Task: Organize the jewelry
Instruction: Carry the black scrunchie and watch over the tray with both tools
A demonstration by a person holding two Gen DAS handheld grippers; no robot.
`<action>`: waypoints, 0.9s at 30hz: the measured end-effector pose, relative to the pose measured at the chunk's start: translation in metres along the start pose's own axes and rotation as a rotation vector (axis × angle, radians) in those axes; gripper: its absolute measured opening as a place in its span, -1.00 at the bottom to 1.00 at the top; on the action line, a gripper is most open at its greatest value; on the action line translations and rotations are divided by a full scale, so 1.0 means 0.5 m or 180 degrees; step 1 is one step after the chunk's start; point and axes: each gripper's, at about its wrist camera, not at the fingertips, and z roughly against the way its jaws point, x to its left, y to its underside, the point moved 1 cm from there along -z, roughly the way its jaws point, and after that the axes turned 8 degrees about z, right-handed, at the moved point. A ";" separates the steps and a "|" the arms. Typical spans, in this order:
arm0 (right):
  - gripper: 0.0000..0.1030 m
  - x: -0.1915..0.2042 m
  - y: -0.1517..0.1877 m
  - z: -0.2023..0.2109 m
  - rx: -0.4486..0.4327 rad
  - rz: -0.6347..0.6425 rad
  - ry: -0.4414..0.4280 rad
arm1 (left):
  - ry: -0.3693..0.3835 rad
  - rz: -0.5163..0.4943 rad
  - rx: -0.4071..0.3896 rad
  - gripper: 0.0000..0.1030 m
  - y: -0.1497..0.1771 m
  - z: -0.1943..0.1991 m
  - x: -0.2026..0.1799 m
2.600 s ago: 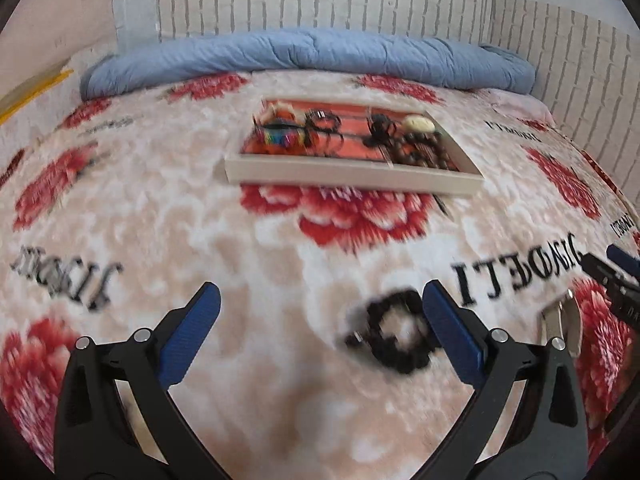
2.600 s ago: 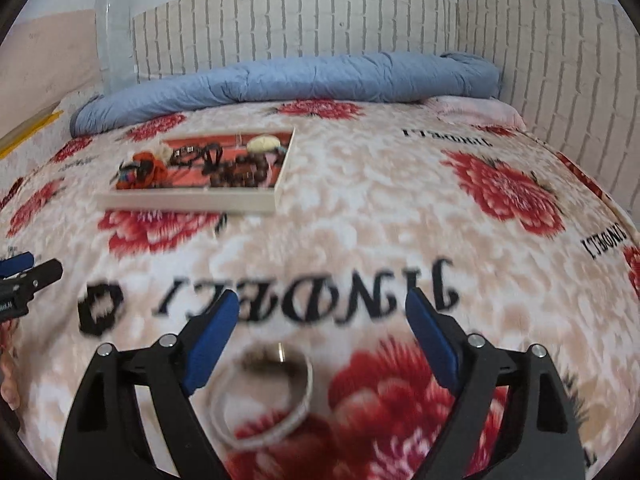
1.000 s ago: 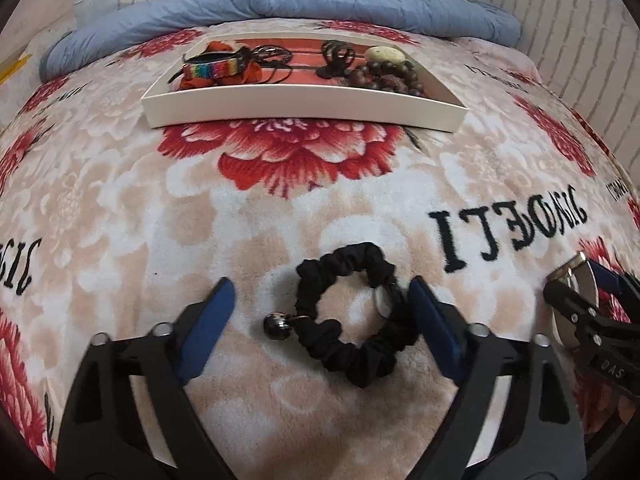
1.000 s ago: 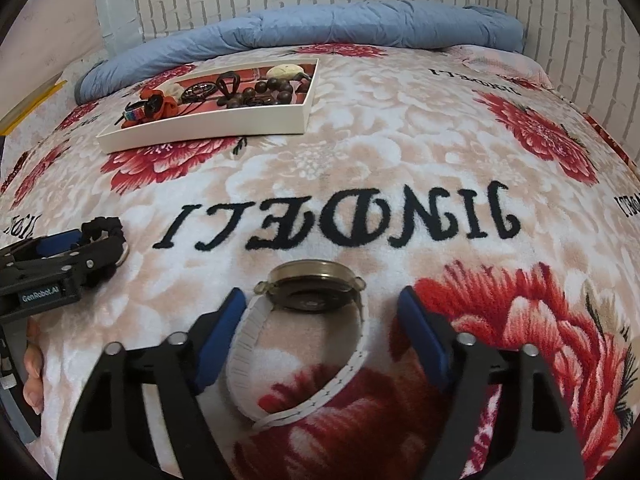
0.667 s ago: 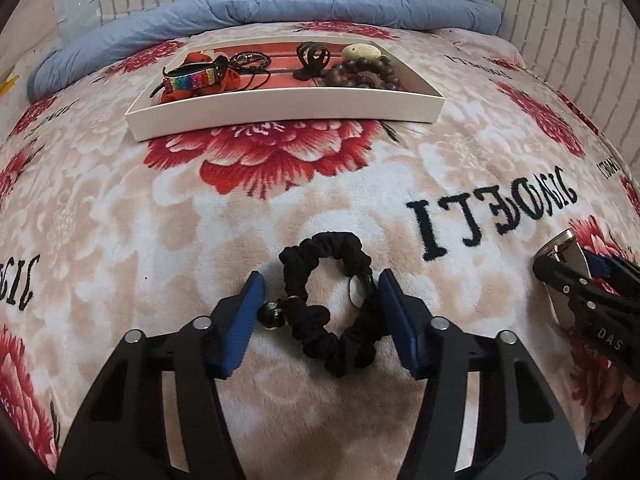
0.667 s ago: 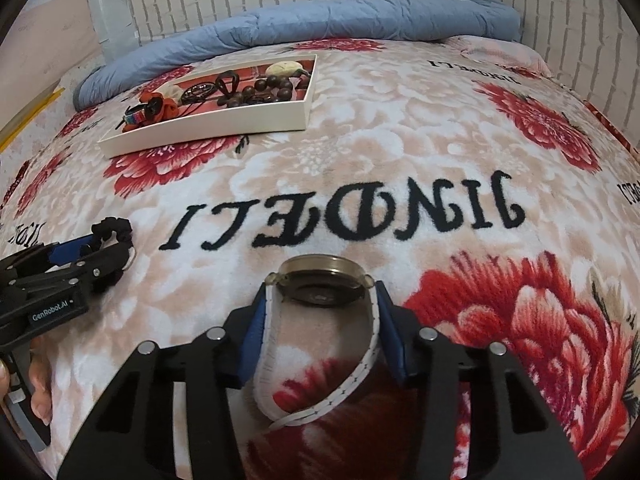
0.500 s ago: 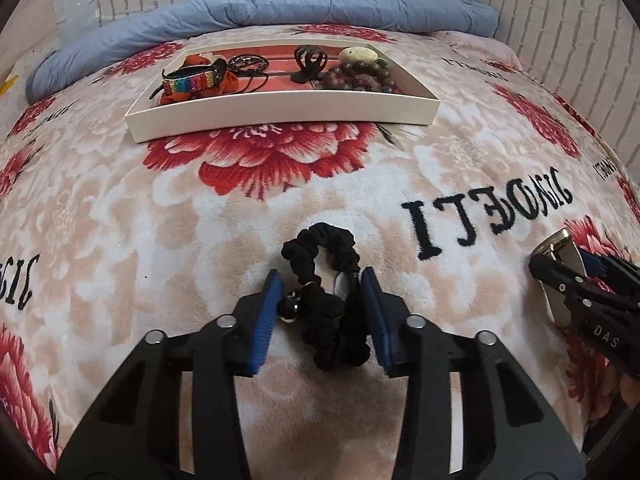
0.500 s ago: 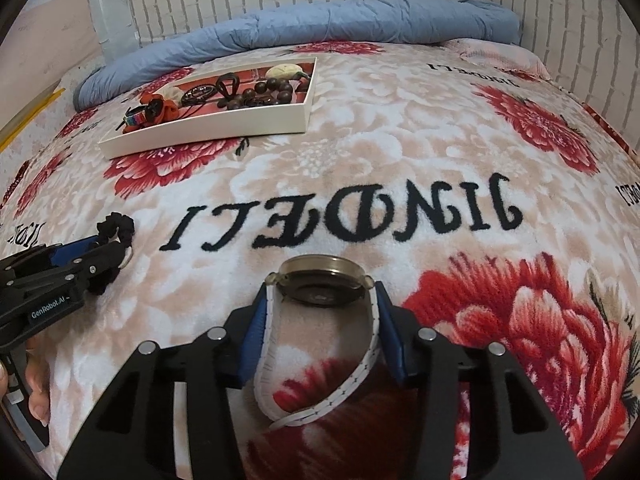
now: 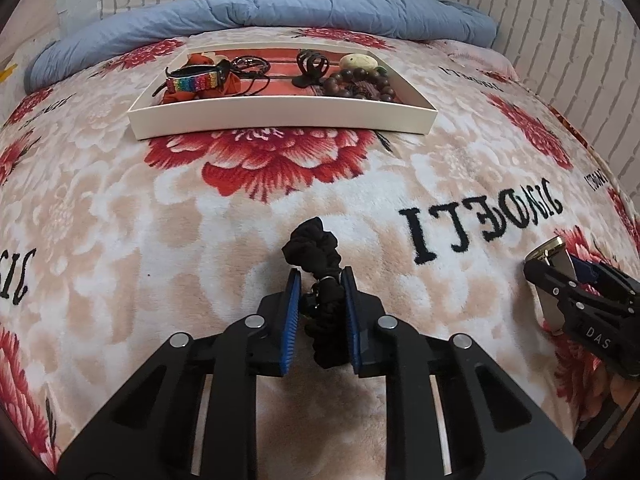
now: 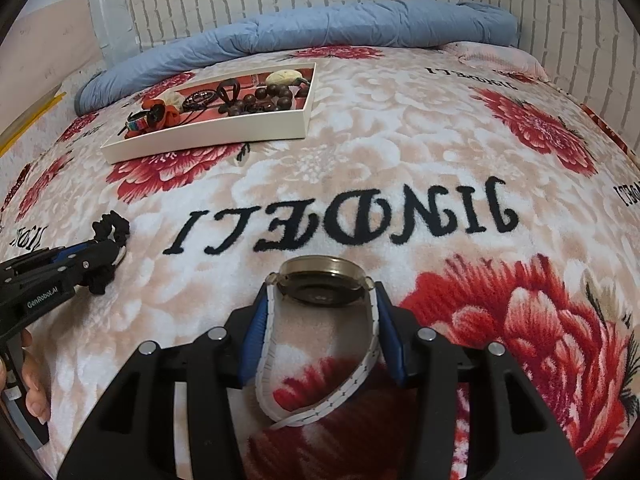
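My left gripper is shut on a black scrunchie lying on the flowered blanket; the scrunchie is squeezed flat between the blue pads. My right gripper is shut on a white-strap wristwatch with a gold case, the strap pressed between its pads. A white tray with a red floor holds several pieces: a rainbow band, black hair ties, a dark bead bracelet and a pale stone. The tray also shows in the right wrist view. The left gripper and scrunchie show at that view's left edge.
A blue rolled quilt lies along the far edge against a white brick wall. The right gripper with the watch shows at the right edge of the left wrist view. Black lettering is printed on the blanket between the grippers.
Both grippers came down over their items and closed. The left pads squeezed the scrunchie from a ring into a flat bunch. The right pads closed on the watch strap and stayed there.
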 end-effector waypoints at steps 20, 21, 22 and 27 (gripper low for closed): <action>-0.05 0.032 -0.119 -0.005 -0.0202 0.0148 -0.0017 | -0.0079 0.0101 -0.0204 -0.64 -0.095 0.010 0.092; -0.05 0.037 -0.125 -0.012 -0.0207 0.0151 -0.0033 | -0.0078 0.0111 -0.0208 -0.64 -0.101 0.005 0.097; -0.05 0.040 -0.133 -0.018 -0.0209 0.0148 -0.0049 | -0.0077 0.0117 -0.0211 -0.64 -0.106 0.001 0.102; -0.05 0.050 -0.172 -0.054 -0.0233 0.0154 -0.0071 | -0.0031 0.0127 -0.0258 -0.64 -0.140 -0.020 0.122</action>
